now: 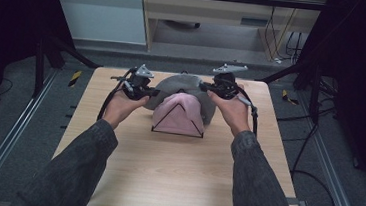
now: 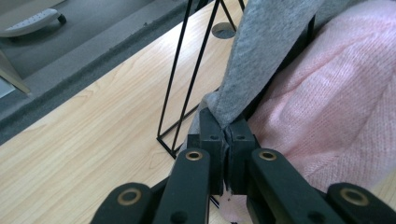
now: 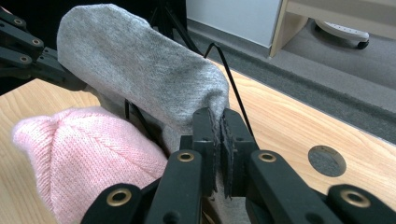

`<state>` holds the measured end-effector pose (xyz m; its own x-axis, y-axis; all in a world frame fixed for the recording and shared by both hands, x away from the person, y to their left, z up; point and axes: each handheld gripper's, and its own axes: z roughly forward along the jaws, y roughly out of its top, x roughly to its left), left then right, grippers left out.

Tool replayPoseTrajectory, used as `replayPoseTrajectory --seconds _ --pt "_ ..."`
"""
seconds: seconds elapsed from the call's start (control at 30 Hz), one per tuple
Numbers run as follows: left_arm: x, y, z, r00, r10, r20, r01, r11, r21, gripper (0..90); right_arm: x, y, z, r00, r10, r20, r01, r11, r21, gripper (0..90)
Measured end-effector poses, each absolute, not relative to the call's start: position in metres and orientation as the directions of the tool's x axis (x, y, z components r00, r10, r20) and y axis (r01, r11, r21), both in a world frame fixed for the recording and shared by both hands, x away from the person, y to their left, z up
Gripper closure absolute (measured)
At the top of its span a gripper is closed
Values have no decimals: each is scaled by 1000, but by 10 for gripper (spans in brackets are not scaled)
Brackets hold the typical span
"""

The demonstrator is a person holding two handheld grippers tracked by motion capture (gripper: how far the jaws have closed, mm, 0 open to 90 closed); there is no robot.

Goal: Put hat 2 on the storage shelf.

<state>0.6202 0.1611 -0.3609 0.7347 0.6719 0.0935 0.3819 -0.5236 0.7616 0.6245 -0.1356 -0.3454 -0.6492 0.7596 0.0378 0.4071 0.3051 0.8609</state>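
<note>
A grey knitted hat (image 1: 178,85) is stretched between both grippers over the back of a black wire stand (image 1: 177,132). A pink knitted hat (image 1: 180,114) sits on the front of that stand. My left gripper (image 1: 146,90) is shut on the grey hat's left edge (image 2: 261,60), its jaws pinching the fabric beside the stand's thin legs (image 2: 184,74). My right gripper (image 1: 211,89) is shut on the hat's right edge (image 3: 140,65), with the pink hat (image 3: 88,149) just below and left of it. The left gripper (image 3: 28,51) holds the far side of the grey hat.
The wooden table (image 1: 180,173) has a round grey cable hole (image 3: 327,161) near its far edge. Black frame posts stand at both far corners, and cables lie on the floor to the right. A wooden cabinet (image 1: 218,16) stands beyond the table.
</note>
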Motion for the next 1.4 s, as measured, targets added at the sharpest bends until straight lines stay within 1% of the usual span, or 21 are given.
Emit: replayPoseTrajectory --seconds 0.33,1.03,1.4 --pt "618 160 -374 737 671 87 391 -527 755 876 623 -134 -356 -635 770 59 429 289 856 858" --pt "619 169 -389 717 693 75 423 -518 744 876 624 -126 -363 -650 758 57 439 313 842 844" --pt "619 170 -396 707 705 61 448 -514 731 873 619 -124 -367 -652 757 49 440 325 837 789"
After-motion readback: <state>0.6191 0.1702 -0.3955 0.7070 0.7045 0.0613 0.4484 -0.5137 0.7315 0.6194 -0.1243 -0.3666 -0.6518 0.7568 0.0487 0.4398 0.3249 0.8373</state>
